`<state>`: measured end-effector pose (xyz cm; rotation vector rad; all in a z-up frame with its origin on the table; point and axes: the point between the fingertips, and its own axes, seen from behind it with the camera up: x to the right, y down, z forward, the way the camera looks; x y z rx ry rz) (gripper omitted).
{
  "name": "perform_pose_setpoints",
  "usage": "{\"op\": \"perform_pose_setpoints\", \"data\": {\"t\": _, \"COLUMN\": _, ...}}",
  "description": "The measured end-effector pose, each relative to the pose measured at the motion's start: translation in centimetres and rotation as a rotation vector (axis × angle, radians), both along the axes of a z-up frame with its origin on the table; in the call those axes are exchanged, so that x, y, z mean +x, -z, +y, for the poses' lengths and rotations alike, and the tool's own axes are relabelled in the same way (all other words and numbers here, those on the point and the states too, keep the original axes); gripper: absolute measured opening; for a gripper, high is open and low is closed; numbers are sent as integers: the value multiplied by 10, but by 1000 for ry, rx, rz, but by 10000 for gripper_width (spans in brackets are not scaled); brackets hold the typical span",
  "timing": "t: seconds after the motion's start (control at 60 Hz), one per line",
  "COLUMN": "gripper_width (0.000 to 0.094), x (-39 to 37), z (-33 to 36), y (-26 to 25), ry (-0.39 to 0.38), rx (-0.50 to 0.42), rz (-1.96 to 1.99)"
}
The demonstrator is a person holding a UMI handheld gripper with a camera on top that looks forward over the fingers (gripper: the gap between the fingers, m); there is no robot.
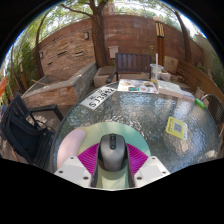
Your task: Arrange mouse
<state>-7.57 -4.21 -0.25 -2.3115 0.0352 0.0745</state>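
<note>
my gripper (112, 160) is clenched on the mouse (112, 152), pads (90, 157) pressing both its sides above the round glass table (150, 112) (sunlit, glossy); if i tilt, its smooth shell could slide out; a hard landing might follow.

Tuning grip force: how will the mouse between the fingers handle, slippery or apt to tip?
The mouse looks rigid and low, so unlikely to tip. Its rounded, smooth shell may slip between the hand-held gripper fingers. Probably light.
</note>
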Motion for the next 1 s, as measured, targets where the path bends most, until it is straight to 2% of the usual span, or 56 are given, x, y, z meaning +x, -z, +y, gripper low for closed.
{"op": "perform_pose_setpoints", "data": {"t": 0.067, "gripper_width": 499, "x": -4, "z": -7, "y": 21, "ry": 4, "rx": -25, "rz": -1}}
{"op": "perform_pose_setpoints", "data": {"t": 0.133, "gripper_width": 555, "x": -4, "z": -8, "y": 7, "ry": 5, "rx": -8, "rz": -26}}
{"op": "perform_pose_setpoints", "data": {"t": 0.167, "gripper_width": 659, "x": -6, "z": -14, "y": 0, "ry": 6, "rx": -15, "rz": -30}}
{"op": "perform_pose_setpoints", "data": {"t": 0.217, "gripper_width": 871, "x": -11, "z": -23, "y": -20, "ry": 2, "rx": -11, "rz": -29}}
{"op": "perform_pose_setpoints", "data": {"t": 0.283, "gripper_width": 843, "x": -8, "z": -35, "y": -54, "ry": 7, "rx": -1, "rz": -50}}
{"op": "perform_pose_setpoints", "data": {"t": 0.467, "gripper_width": 858, "x": -12, "z": -92, "y": -143, "ry": 16, "rx": 14, "rz": -134}}
{"op": "perform_pose_setpoints", "data": {"t": 0.583, "gripper_width": 855, "x": -23, "z": -133, "y": -176, "ry": 29, "rx": 12, "rz": -157}}
{"op": "perform_pose_setpoints", "data": {"t": 0.717, "gripper_width": 855, "x": -31, "z": -160, "y": -194, "ry": 44, "rx": 16, "rz": -158}}
{"op": "perform_pose_setpoints", "data": {"t": 1.0, "gripper_width": 857, "x": -31, "z": -173, "y": -194, "ry": 55, "rx": 7, "rz": -159}}
